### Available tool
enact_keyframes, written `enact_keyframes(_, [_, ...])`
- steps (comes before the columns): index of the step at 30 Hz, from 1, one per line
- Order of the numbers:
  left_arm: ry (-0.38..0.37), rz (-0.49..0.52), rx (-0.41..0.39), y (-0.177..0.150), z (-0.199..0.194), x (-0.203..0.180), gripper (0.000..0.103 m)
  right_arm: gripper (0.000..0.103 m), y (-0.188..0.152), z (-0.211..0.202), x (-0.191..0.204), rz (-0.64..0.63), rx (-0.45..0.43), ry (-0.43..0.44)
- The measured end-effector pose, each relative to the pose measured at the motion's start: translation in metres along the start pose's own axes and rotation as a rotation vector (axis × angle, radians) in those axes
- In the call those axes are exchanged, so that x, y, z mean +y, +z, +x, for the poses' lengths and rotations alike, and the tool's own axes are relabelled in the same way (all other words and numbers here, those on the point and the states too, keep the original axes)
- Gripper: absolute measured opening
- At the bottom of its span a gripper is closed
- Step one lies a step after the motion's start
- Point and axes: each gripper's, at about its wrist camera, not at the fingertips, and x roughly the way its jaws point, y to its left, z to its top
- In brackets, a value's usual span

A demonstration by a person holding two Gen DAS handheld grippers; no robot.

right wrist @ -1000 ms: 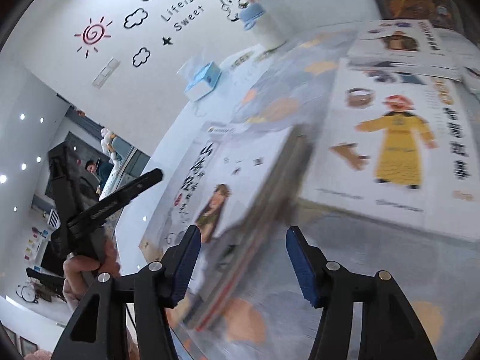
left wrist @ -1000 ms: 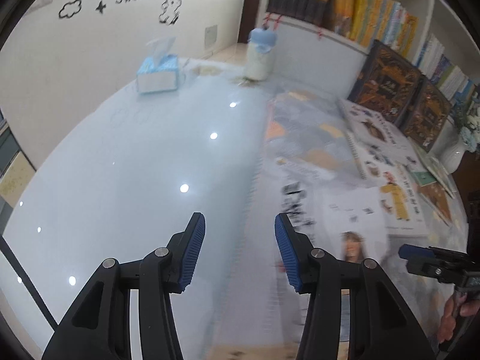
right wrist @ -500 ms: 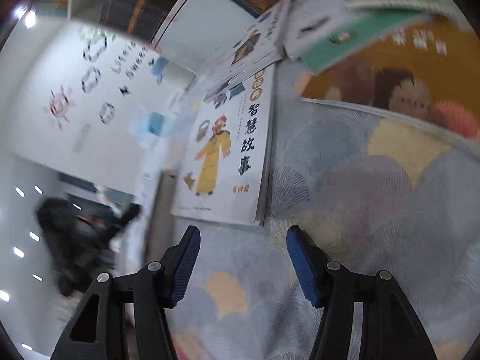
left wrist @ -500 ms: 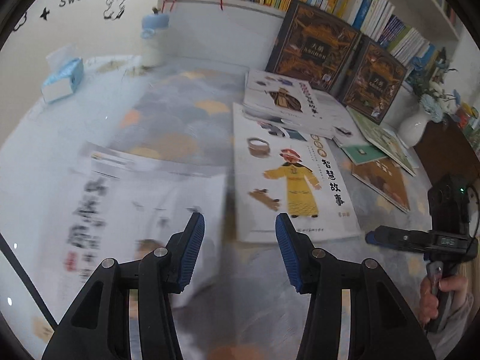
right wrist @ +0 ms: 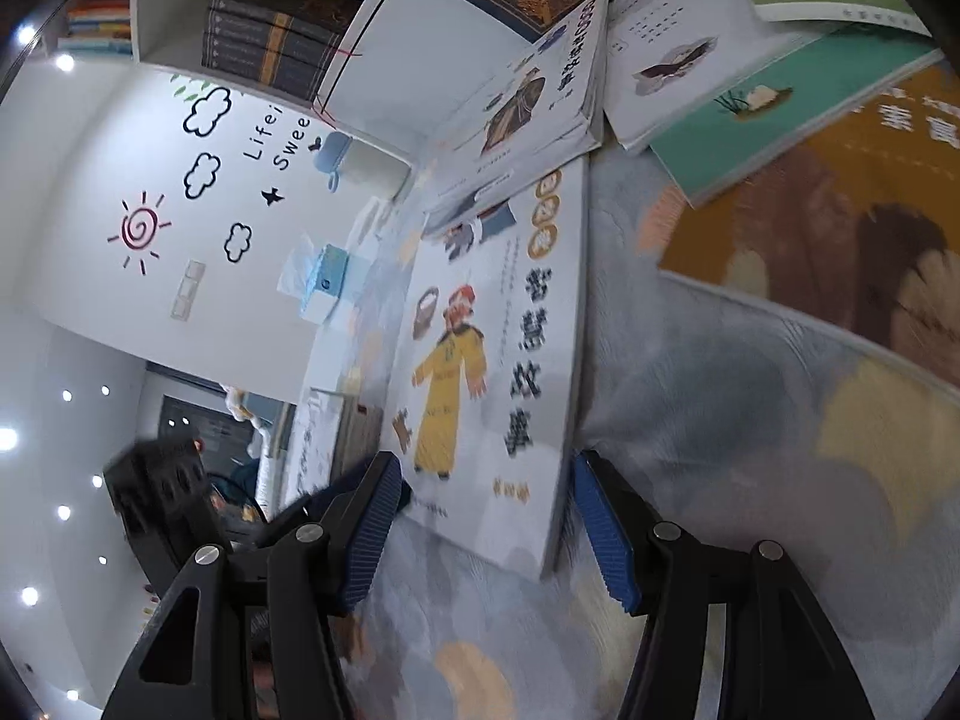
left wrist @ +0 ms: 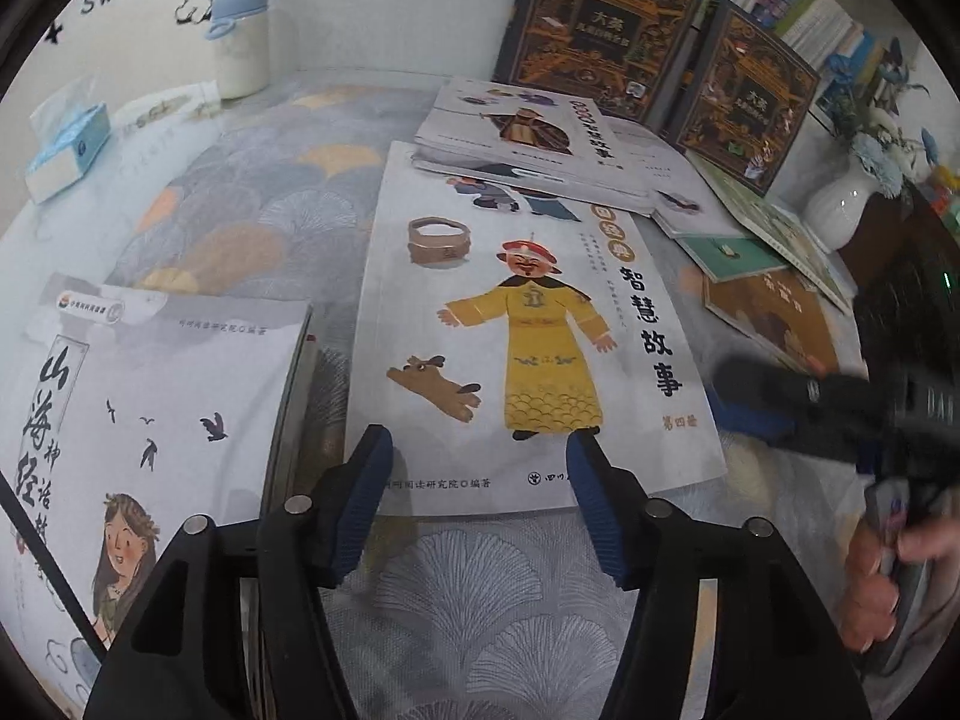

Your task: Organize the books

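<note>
Lying far left on the patterned cloth (left wrist: 258, 210): a blue tissue box (left wrist: 63, 147), with a white jar with a blue lid (left wrist: 240, 45) standing behind it near the wall.

Resting flat at lower left: a white book with a girl on the cover (left wrist: 144, 420), its spine edge turned toward the middle, just beside but apart from the next book.

Lying flat at centre: the large white book with the yellow-robed figure (left wrist: 528, 348), its far end tucked under a small stack of similar white books (left wrist: 528, 138).

Hovering just above that book's near edge in the left wrist view: the left gripper (left wrist: 480, 480), jaws spread wide, gripping nothing, blue pads framing the lower margin of the cover.

Leaning upright against the shelf unit behind the stack: two dark ornate books (left wrist: 606, 30).

Fanning out to the right of centre: a green book (left wrist: 738, 255) and an orange-brown book (left wrist: 774, 318), overlapping loosely, with a white vase (left wrist: 837, 210) standing beyond them.

Reaching in at the right edge, blurred: the right gripper (left wrist: 774, 402), held in a hand (left wrist: 882, 576).

Seen from the right wrist view: the right gripper (right wrist: 480, 516) with jaws spread wide and gripping nothing, straddling the near corner of the yellow-robed book (right wrist: 480, 360), the orange-brown book (right wrist: 828, 222) lying off to its right.
</note>
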Motion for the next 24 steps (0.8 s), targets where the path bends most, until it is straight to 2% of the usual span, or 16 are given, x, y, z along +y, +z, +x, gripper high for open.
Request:
enact_keyframes(2, [-0.021,0.002,-0.007,-0.001,0.0,-0.001,0.064,0.058,0.006,0.005,0.002,-0.012,-0.006,0.003])
enact_keyframes(6, [-0.057,-0.018,-0.015,0.001,0.0,0.003,0.065,0.051,0.013,0.013,0.007,-0.08,-0.062,-0.022])
enact_keyframes(9, [-0.045,0.001,-0.026,-0.001,0.001,-0.001,0.065,0.036,0.012,0.018,0.008,-0.082,-0.102,-0.047])
enact_keyframes(13, [0.016,0.055,-0.04,-0.005,0.002,-0.012,0.065,0.013,0.007,0.014,0.002,-0.029,-0.15,-0.065])
enact_keyframes(14, [0.022,0.062,-0.025,-0.006,0.001,-0.015,0.065,0.012,0.005,0.013,0.004,-0.038,-0.162,-0.088])
enact_keyframes(16, [-0.076,0.044,0.003,-0.005,-0.007,-0.015,0.065,0.013,0.001,0.014,0.011,-0.083,-0.169,-0.158])
enact_keyframes(17, [-0.181,0.021,0.0,-0.006,-0.016,-0.013,0.065,0.012,-0.001,0.014,0.016,-0.096,-0.171,-0.176])
enact_keyframes(18, [-0.229,0.012,-0.008,-0.007,-0.022,-0.013,0.065,0.012,-0.003,0.013,0.019,-0.1,-0.165,-0.175])
enact_keyframes(21, [-0.255,0.006,-0.078,-0.009,-0.048,-0.008,0.066,0.012,-0.02,0.008,0.034,-0.125,-0.143,-0.166])
enact_keyframes(24, [-0.282,-0.027,-0.11,-0.016,-0.064,0.005,0.066,0.012,-0.051,-0.013,0.043,-0.168,-0.131,-0.189])
